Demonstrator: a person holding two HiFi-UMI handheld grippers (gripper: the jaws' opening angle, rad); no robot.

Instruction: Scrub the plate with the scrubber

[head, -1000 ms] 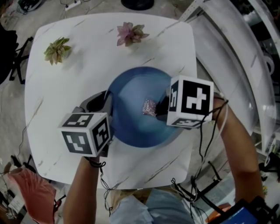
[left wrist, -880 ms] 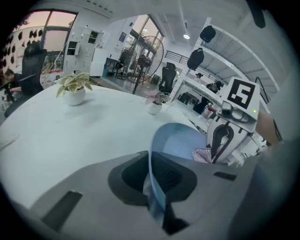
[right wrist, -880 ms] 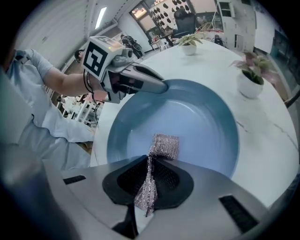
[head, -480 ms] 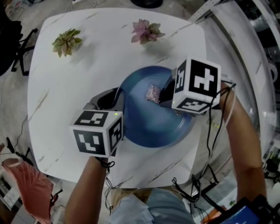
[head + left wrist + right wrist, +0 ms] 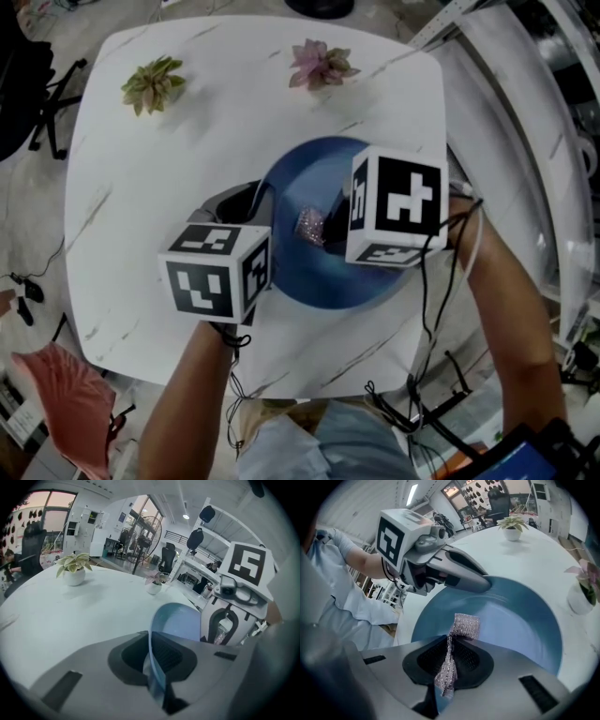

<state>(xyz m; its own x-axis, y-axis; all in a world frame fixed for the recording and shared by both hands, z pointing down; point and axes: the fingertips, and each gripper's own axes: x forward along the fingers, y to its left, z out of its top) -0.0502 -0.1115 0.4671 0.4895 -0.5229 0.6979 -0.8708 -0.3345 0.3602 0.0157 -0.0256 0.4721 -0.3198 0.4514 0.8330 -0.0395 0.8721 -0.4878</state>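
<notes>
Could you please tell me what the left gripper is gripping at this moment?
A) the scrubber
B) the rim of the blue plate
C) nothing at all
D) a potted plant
B: in the left gripper view, the left gripper has its jaws closed on the edge of the blue plate, while the scrubber is pinched in the right gripper.

free: I see bare table (image 5: 131, 197) left of plate (image 5: 314, 176) | blocked: green plant (image 5: 153, 84), pink plant (image 5: 322, 64) at far edge
</notes>
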